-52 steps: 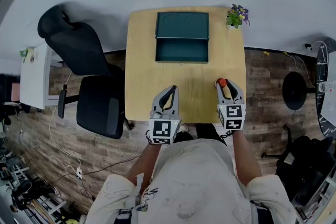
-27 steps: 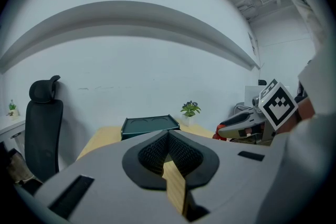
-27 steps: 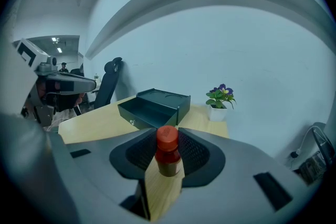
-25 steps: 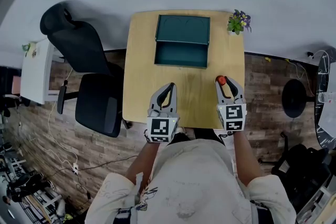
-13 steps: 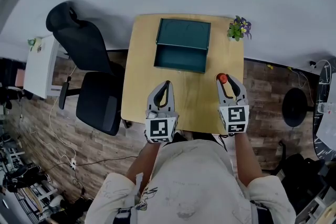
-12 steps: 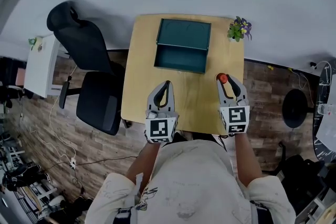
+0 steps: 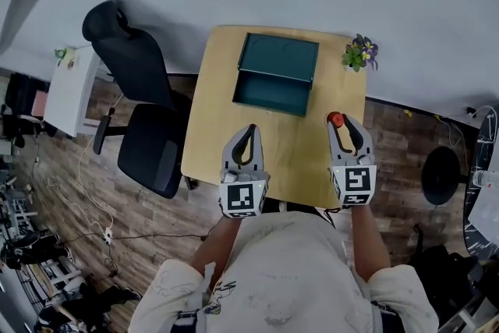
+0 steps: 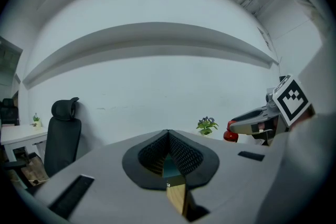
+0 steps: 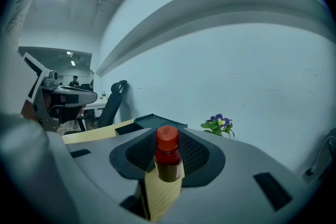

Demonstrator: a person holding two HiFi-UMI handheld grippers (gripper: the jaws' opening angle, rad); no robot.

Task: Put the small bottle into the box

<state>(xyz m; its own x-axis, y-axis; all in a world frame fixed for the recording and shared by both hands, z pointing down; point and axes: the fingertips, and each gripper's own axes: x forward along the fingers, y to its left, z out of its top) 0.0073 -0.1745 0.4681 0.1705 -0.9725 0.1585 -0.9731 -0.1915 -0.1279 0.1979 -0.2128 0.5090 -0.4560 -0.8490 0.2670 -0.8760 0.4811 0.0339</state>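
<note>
Carrying the small bottle (image 9: 168,164) well from here means keeping the pinch steady and the red cap upward, swinging toward about 10 o'clock in the head view, stopping over the open compartment rather than the raised lid, and lowering until the base is near the floor of the box before letting go; a release from height would probably tip so narrow a thing. The right claw (image 7: 344,125) stands roughly half spread, its pads pressed on the bottle's dark body, with the cap rising upright just past the tips. The left claw (image 7: 246,130), at 9 o'clock from it, has its jaws pressed together with nothing between them; it is best held aside, since the box looks heavy enough to stay put. Both claws hang over the near half of the table (image 7: 207,129). The teal box (image 7: 273,91) lies open and bare at the table's far side, well apart from the bottle. A small potted plant (image 7: 359,52) stands at about 12 o'clock from the right claw, near the carrying path, so the arc should stay left of it. An office chair (image 7: 144,148) sits off the table's 9 o'clock edge.
</note>
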